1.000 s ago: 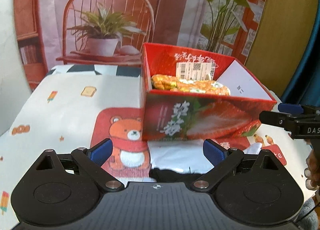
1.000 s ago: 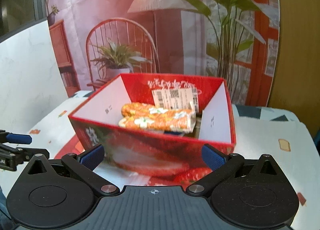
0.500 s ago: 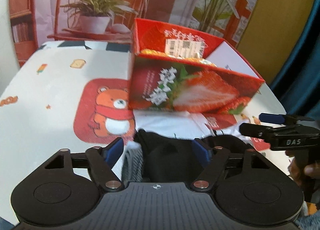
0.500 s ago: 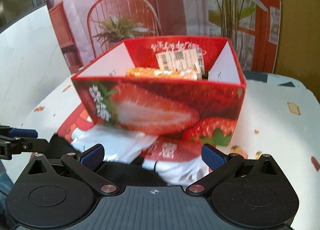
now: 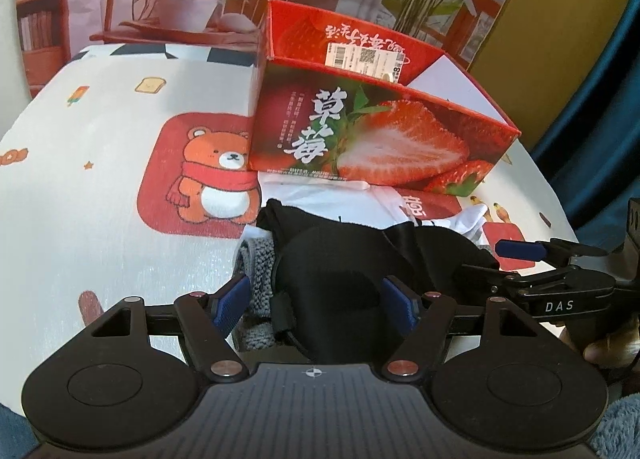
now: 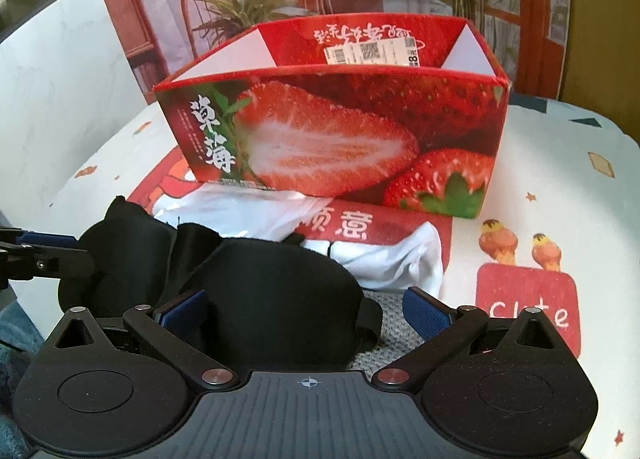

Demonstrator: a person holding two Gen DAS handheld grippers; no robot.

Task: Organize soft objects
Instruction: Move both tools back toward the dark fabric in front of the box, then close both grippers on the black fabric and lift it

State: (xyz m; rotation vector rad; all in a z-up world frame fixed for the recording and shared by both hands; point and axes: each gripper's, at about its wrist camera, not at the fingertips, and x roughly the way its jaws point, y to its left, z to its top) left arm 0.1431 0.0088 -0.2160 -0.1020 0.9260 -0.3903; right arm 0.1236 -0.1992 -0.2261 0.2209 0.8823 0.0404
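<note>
My left gripper (image 5: 316, 299) straddles one padded lobe of a smooth black eye mask (image 5: 332, 291); jaws have just been closing, ribbed blue pads now near its sides, contact unclear. My right gripper (image 6: 304, 311) stands wide around the other lobe, right pad clear of it. The mask lies on nubby grey knit (image 5: 256, 271) and crumpled white fabric (image 6: 392, 259), just before the glossy strawberry-printed cardboard box (image 6: 340, 139) on a cartoon-print tablecloth (image 5: 100, 187).
</note>
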